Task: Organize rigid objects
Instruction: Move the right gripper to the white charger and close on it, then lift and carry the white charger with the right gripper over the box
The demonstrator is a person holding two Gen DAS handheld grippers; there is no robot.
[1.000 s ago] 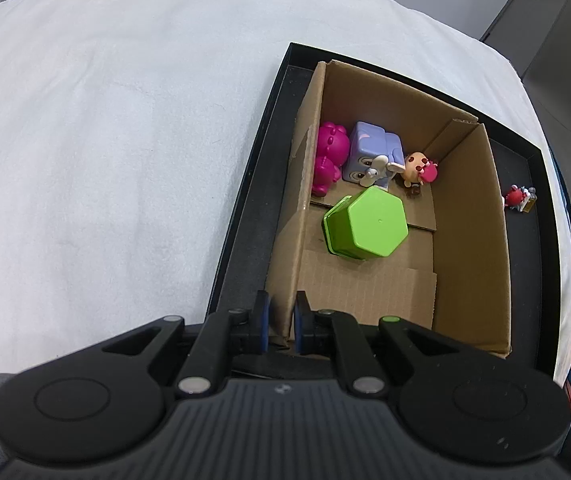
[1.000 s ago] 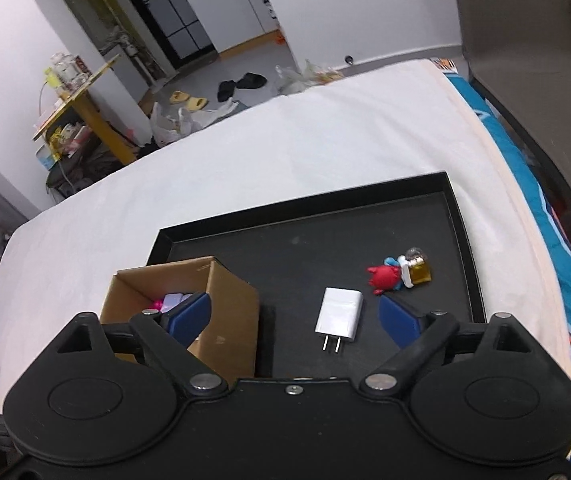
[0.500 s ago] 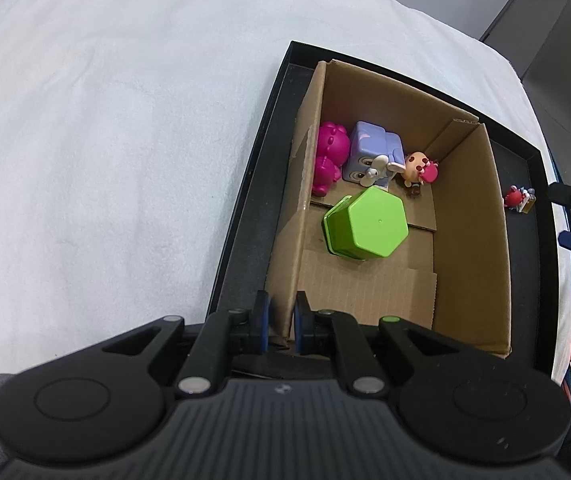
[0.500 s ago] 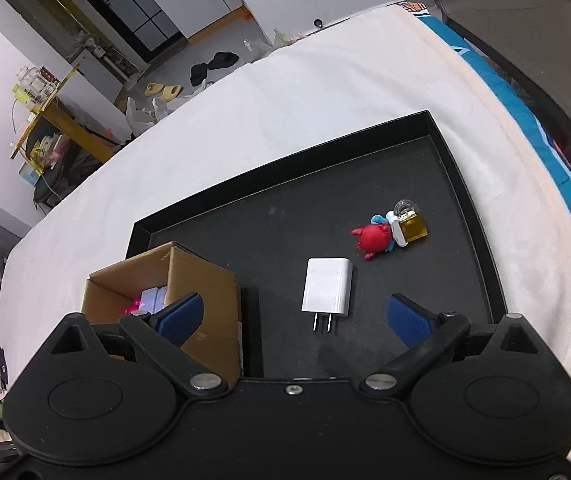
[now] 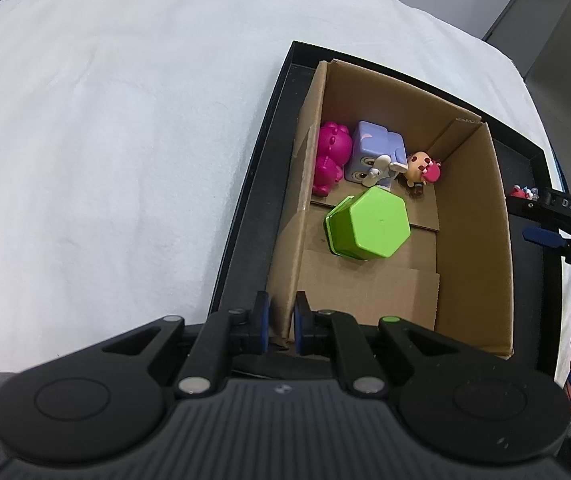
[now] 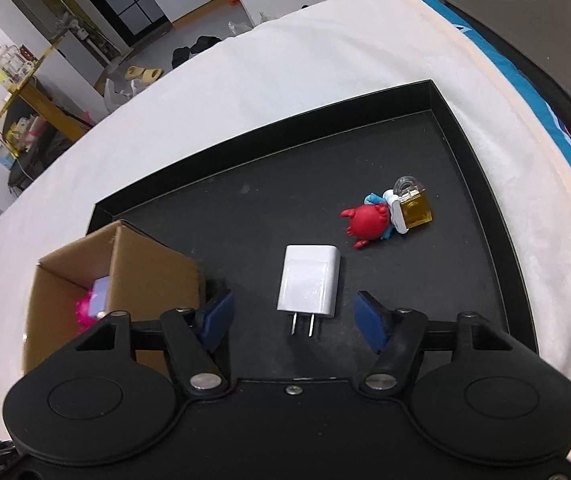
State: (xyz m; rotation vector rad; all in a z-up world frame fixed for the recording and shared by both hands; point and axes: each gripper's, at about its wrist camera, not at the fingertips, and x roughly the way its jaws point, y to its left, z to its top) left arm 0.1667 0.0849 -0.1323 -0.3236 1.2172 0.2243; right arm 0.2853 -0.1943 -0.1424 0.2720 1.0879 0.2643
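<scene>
My left gripper [image 5: 281, 326] is shut on the near wall of a cardboard box [image 5: 473, 240] that stands in a black tray [image 5: 245, 220]. The box holds a green hexagonal container [image 5: 369, 222], a magenta toy [image 5: 329, 156], a lilac cube toy [image 5: 373, 150] and a small doll [image 5: 421, 166]. My right gripper [image 6: 297, 320] is open, its fingers either side of a white charger plug [image 6: 311, 284] lying on the tray [image 6: 465, 152]. A red crab toy [image 6: 369, 220] with a yellow block [image 6: 415, 210] lies beyond it. The box [image 6: 141, 280] shows at the left.
The tray lies on a white cloth-covered table [image 5: 105, 140]. My right gripper [image 5: 557, 220] shows at the right edge of the left wrist view, beside the box. A chair [image 6: 525, 20] stands beyond the table's right edge.
My right gripper has moved forward and down toward the white charger, which now lies between its open fingers. My left gripper has stayed shut on the box wall.
</scene>
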